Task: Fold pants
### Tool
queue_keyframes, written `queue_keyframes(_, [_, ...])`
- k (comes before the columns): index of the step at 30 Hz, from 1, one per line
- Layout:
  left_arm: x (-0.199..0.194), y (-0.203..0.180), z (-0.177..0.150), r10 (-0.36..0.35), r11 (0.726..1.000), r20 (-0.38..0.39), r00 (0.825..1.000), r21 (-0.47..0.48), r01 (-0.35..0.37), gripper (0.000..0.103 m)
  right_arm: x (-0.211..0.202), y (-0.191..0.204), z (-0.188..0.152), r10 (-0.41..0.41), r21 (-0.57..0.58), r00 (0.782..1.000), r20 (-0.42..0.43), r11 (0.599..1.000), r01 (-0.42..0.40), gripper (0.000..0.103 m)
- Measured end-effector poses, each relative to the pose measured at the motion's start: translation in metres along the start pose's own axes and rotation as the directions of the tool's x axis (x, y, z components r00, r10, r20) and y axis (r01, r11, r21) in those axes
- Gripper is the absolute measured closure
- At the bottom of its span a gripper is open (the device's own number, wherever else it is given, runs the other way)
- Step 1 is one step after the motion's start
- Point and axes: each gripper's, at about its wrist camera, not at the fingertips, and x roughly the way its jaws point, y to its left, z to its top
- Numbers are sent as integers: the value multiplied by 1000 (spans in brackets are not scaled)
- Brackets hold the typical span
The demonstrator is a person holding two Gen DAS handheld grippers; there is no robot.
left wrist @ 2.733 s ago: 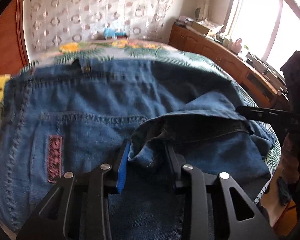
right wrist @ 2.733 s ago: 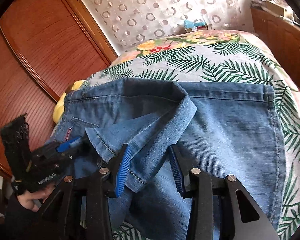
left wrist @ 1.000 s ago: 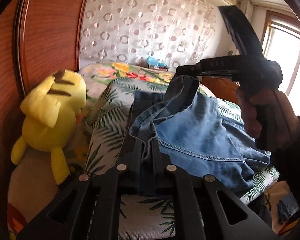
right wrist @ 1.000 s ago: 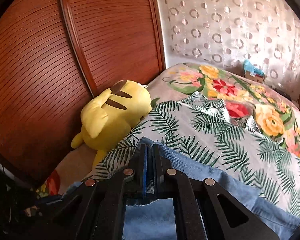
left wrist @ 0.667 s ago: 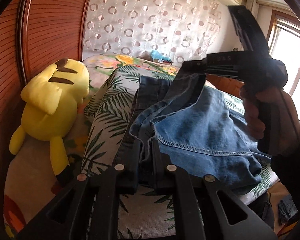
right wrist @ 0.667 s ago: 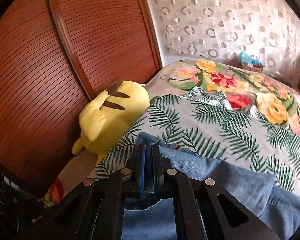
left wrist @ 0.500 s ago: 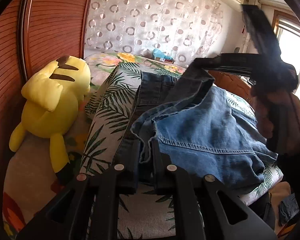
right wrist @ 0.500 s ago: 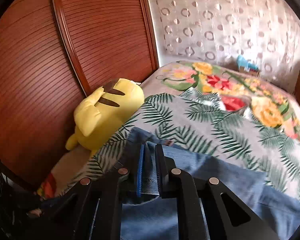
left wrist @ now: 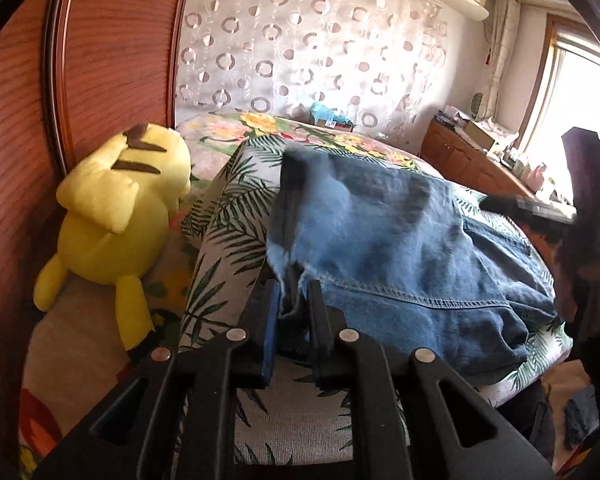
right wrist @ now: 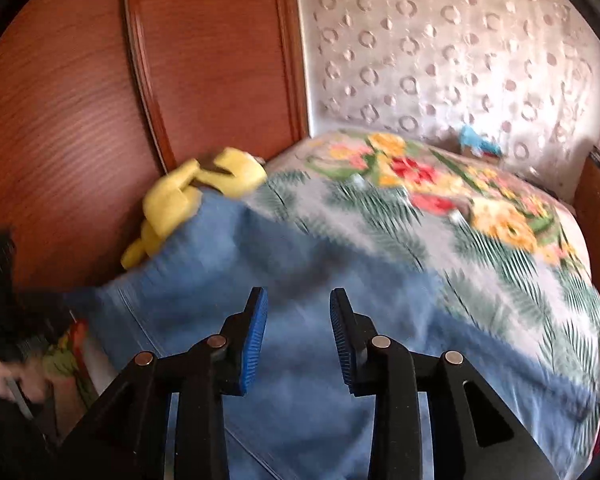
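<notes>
The pants [left wrist: 388, 248] — faded blue denim with pale stitched seams and a frayed hem — are lying bunched in soft folds on the bedspread [left wrist: 236, 216], a woven cover printed with green palm fronds and flowers. The left gripper [left wrist: 294, 298] is sitting at 6 o'clock in its own view, its black jaws just beginning to part, with the ragged hem still lying between them. In the right wrist view the right gripper [right wrist: 298, 320] is spreading its ribbed blue pads over the denim [right wrist: 300, 280] with nothing between them; this view is smeared by motion. A plump yellow plush toy [left wrist: 120, 216] is leaning against the ribbed red-brown wooden panel [left wrist: 112, 60] at 9 o'clock, just beside the bedspread's edge. Only the left view is showing the window [left wrist: 580, 92] and low cabinet [left wrist: 472, 164] at 2 o'clock, plus the right gripper's dark body at 3 o'clock.
</notes>
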Motion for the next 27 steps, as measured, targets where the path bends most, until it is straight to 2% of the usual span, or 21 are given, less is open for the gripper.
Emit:
queue_keyframes(4, [-4,-11,6,15,999,-1,1000,44,-15,81,-4,-22,-29,-47,41,998,-45,998,49,69])
queue_keyframes(6, [-8,-15,9,8,998,7,1000,60,-9,70,-6,-31,-41,-51,71,997,-65,996,56,69])
queue_keyframes(11, [-10,-29,14,-18,997,14,1000,81,16,59,-12,-47,-60,-60,116,993,-102,991,72,69])
queue_keyframes(18, [18,-66,10,-67,989,-43,997,131,72,59,-13,-48,-78,-84,129,986,-146,986,103,69])
queue_keyframes(23, [48,-87,1,-99,984,-105,990,141,113,59,-11,-45,-82,-103,127,987,-124,985,119,68])
queue_keyframes(27, [60,-94,-5,-116,984,-136,984,121,132,59,-12,-39,-87,-106,124,988,-109,985,120,57])
